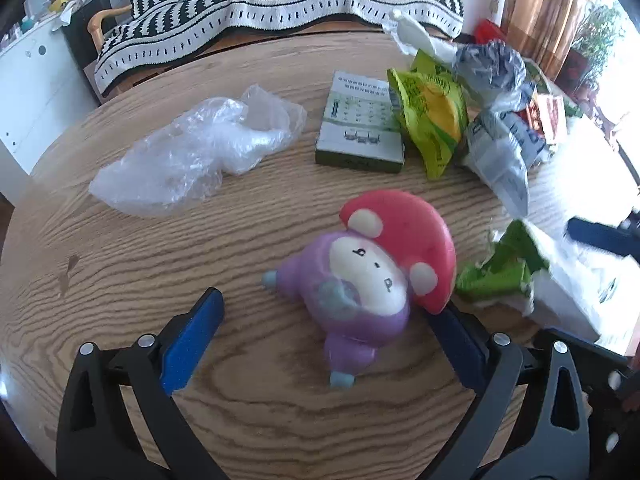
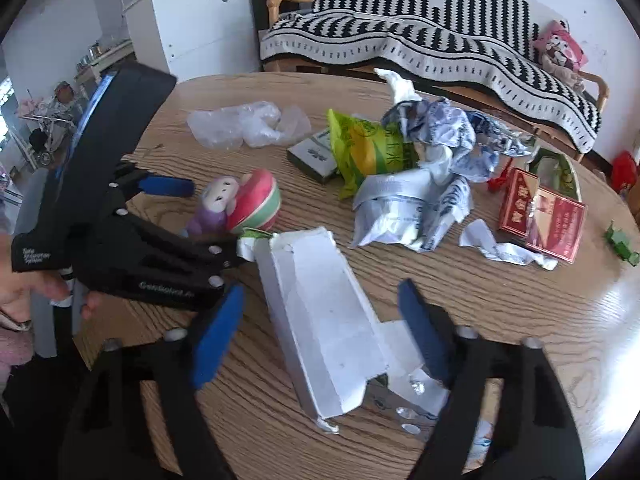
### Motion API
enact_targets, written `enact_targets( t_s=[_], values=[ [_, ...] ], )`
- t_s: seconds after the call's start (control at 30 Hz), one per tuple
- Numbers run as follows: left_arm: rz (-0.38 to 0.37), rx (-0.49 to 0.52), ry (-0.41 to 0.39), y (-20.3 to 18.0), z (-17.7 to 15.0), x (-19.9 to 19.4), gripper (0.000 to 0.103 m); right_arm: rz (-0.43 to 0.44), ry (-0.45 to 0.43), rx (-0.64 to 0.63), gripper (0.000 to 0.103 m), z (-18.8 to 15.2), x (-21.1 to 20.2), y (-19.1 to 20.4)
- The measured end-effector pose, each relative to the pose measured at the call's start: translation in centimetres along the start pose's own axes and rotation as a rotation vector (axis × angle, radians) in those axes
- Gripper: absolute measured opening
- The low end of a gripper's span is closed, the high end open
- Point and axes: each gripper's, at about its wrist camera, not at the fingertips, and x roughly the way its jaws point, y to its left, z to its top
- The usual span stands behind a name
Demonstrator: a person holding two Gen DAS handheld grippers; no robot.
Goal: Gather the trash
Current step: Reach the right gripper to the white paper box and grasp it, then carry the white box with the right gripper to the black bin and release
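Left gripper (image 1: 320,340): fingers spread wide, straddling the mushroom-cap toy (image 1: 368,268), gripping nothing; probably lining up a grasp.
Right gripper (image 2: 320,332): fingers apart either side of the torn white carton (image 2: 320,320), not clamped.
Carton: flattened, lying open on the wooden surface (image 2: 520,320); its inside looks empty.
Mid surface: green-yellow snack bag (image 1: 430,120), crumpled grey-white wrapper (image 1: 500,144), small green box (image 1: 360,132), heaped together as loose trash.
Far left: clear plastic bag (image 1: 196,156), apart from the heap.
Bin: none in view.

Purple toy (image 1: 360,276) with red cap, green-yellow wrapper (image 1: 430,120), black-white striped blanket (image 1: 280,4)
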Motion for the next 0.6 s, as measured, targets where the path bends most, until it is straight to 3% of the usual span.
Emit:
enact_targets(
  t_s=[0.03,0.07,0.17,0.27,0.4,0.6],
  values=[
    [-0.024,-0.004,-0.008,0.2,0.3,-0.1,0.096,-0.002,0.017,0.004,0.053,0.0,0.4,-0.1],
    [-0.054,-0.001,-0.015,0.2,0.3,-0.2,0.086,0.009,0.026,0.011,0.048,-0.1,0.7,-0.2],
    [-0.073,0.029,-0.041,-0.4,0.4,-0.7,0.068,0.025,0.009,0.015,0.042,-0.2,0.4,-0.1],
    [-0.095,0.044,-0.061,-1.0,0.3,-1.4,0.058,0.007,-0.025,0.052,0.036,-0.1,-0.6,-0.8],
    [-0.102,0.032,-0.108,-0.9,0.3,-2.7,0.053,0.01,-0.077,0.13,0.034,0.1,-2.1,-2.1],
    [-0.135,-0.003,-0.117,-0.4,0.4,-3.2,0.051,0.039,-0.139,0.22,0.034,0.3,-3.9,-3.7]
  ],
)
